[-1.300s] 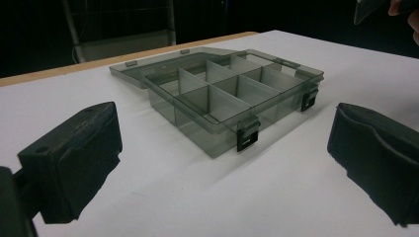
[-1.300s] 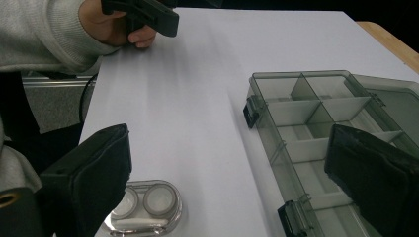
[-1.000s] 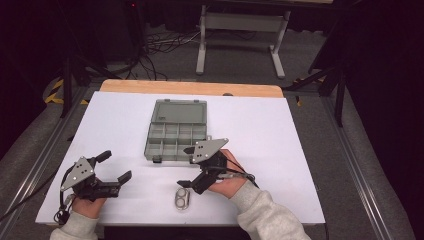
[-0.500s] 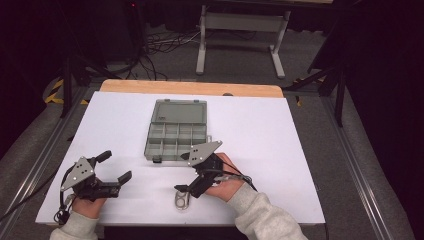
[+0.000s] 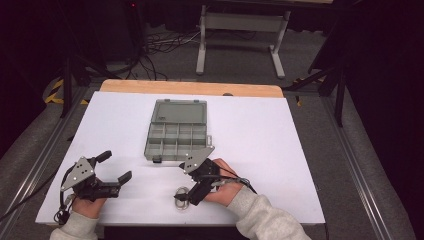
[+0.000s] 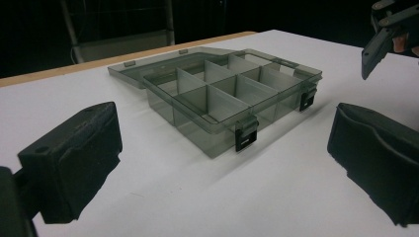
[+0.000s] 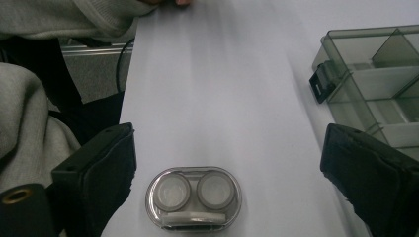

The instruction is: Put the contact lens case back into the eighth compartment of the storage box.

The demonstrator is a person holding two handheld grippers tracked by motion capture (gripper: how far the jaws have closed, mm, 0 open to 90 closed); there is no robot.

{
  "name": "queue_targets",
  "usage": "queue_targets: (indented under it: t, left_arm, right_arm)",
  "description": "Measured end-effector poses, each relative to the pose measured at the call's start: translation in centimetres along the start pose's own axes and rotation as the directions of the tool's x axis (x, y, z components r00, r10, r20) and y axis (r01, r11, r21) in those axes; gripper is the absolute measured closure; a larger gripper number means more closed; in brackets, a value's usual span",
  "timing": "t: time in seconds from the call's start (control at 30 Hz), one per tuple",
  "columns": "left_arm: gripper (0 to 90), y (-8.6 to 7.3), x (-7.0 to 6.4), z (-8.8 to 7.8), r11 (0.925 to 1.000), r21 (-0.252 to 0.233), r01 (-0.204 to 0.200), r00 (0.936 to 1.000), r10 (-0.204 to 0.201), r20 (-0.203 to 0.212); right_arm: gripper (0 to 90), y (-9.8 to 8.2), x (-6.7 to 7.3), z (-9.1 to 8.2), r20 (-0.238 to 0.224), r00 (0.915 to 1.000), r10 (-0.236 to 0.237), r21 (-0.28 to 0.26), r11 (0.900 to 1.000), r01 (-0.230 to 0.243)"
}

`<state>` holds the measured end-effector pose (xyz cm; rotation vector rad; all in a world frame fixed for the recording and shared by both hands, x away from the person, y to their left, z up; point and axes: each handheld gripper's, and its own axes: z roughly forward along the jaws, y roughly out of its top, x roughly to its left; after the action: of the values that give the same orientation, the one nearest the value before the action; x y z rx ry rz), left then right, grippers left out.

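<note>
A clear contact lens case (image 7: 193, 196) with two round wells lies on the white table near its front edge. My right gripper (image 7: 230, 165) points down over it, and its jaws have just been closing. The case lies between them and neither pad (image 7: 101, 170) touches it. In the high view the right gripper (image 5: 184, 196) partly covers the case (image 5: 181, 205). A grey see-through organizer box (image 5: 177, 131) stands open at mid-table, with its compartments empty. My left gripper (image 5: 116, 166) rests open at the front left, facing the box (image 6: 222, 94), with nothing between its jaws.
The white table top (image 5: 280, 150) ends in a wooden strip (image 5: 190, 87) at the far side. Metal rails run along both sides. A stand and cables sit on the floor beyond. The right gripper's tip (image 6: 378, 44) hangs at the upper right of the left gripper view.
My right gripper has moved toward the table's front edge and down over the lens case. The left gripper has stayed where it was.
</note>
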<state>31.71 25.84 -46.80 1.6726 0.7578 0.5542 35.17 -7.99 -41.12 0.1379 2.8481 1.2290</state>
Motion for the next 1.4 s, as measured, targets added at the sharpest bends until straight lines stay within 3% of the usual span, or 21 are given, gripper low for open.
queue_targets:
  t: [0.5,0.73,1.4]
  left_arm:
    - [1.1,0.0,0.0,0.0,1.0,-0.001,0.0,1.0,0.0,0.002]
    - [0.8,0.0,0.0,0.0,1.0,-0.002,0.001,1.0,-0.001,0.005]
    - [0.8,0.0,0.0,0.0,1.0,-0.002,0.001,1.0,-0.001,0.004]
  right_arm:
    - [8.2,-0.3,0.7,1.4,-0.015,0.9999,0.003,0.095,0.995,-0.001]
    - [8.8,-0.4,0.9,2.0,-0.02,0.9996,-0.019,0.143,0.989,0.021]
    - [9.7,-1.0,1.1,3.5,-0.065,0.9979,-0.009,0.238,0.971,0.024]
